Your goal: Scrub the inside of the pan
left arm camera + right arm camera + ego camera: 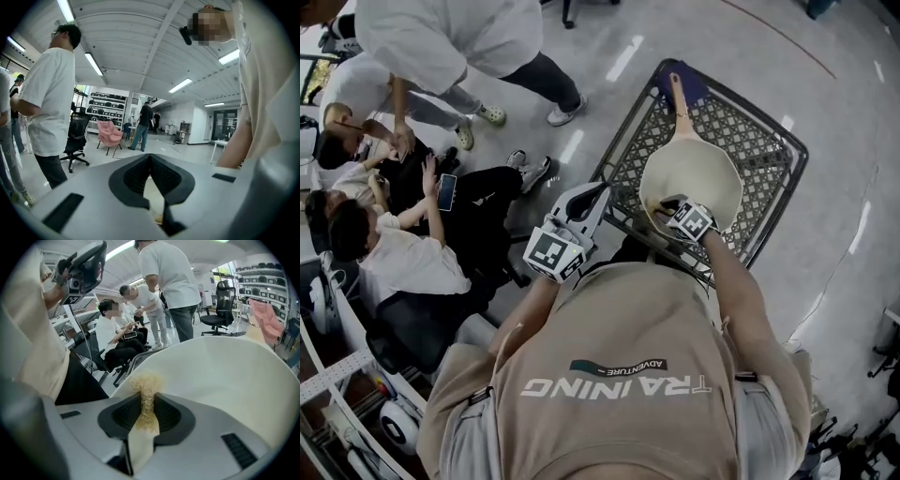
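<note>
A cream pan (698,173) with a light handle (678,101) lies in a dark wire basket (773,141). My right gripper (661,208) is at the pan's near rim, shut on a yellowish fibrous scrubber (146,385). In the right gripper view the scrubber sticks out past the gripper (147,397) over the pan's pale inner wall (225,376). My left gripper (598,190) hangs left of the pan, clear of the basket, its jaw tips together. In the left gripper view this gripper (150,157) faces the room and holds nothing that I can see.
A purple-blue cloth (689,80) lies under the handle's far end. Several people sit and stand close on the left (412,187). An office chair (77,138) and a pink chair (110,133) stand further off on the pale floor.
</note>
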